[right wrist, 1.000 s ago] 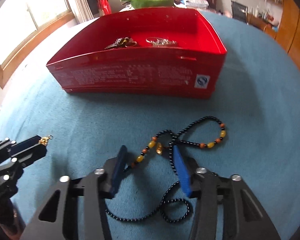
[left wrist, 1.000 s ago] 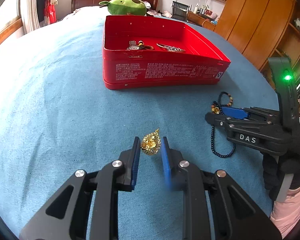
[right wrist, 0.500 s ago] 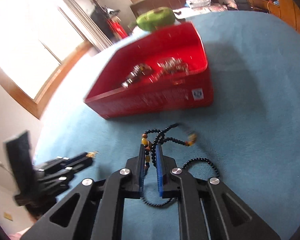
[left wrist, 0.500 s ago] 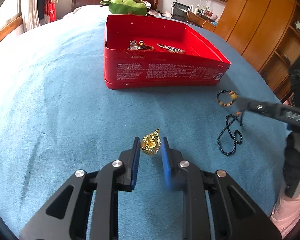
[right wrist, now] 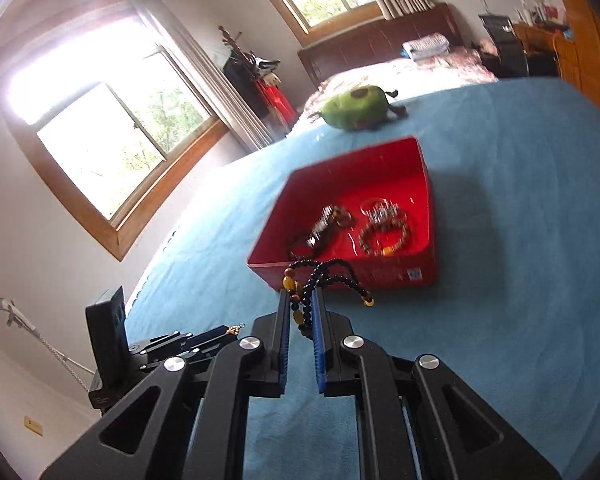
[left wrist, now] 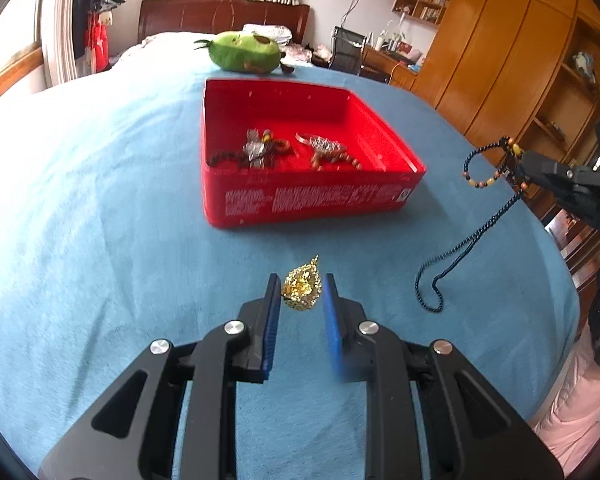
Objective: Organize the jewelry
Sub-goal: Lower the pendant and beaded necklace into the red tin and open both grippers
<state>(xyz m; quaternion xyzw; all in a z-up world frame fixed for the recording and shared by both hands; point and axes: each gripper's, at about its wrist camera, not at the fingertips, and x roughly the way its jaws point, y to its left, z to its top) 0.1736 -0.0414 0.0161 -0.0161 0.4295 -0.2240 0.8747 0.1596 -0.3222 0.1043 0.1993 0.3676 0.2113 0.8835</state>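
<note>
My left gripper [left wrist: 301,286] is shut on a gold filigree pendant [left wrist: 301,287] and holds it above the blue bedspread, in front of the red tin box [left wrist: 312,200]. My right gripper [right wrist: 302,300] is shut on a black beaded necklace [right wrist: 324,276] with amber beads and holds it in the air, short of the box's near wall [right wrist: 340,272]. In the left wrist view the necklace [left wrist: 480,220] hangs from the right gripper [left wrist: 524,164], right of the box, its tail touching the bedspread. The box holds several bracelets and a crystal piece [left wrist: 260,150].
A green plush toy [left wrist: 244,51] lies behind the box on the blue bedspread [left wrist: 100,200]. Wooden wardrobes [left wrist: 520,40] stand at the right, windows [right wrist: 112,132] at the left. The bed's edge runs close on the right.
My right gripper has closed on the necklace and lifted it off the bedspread towards the box. My left gripper has risen a little with the pendant.
</note>
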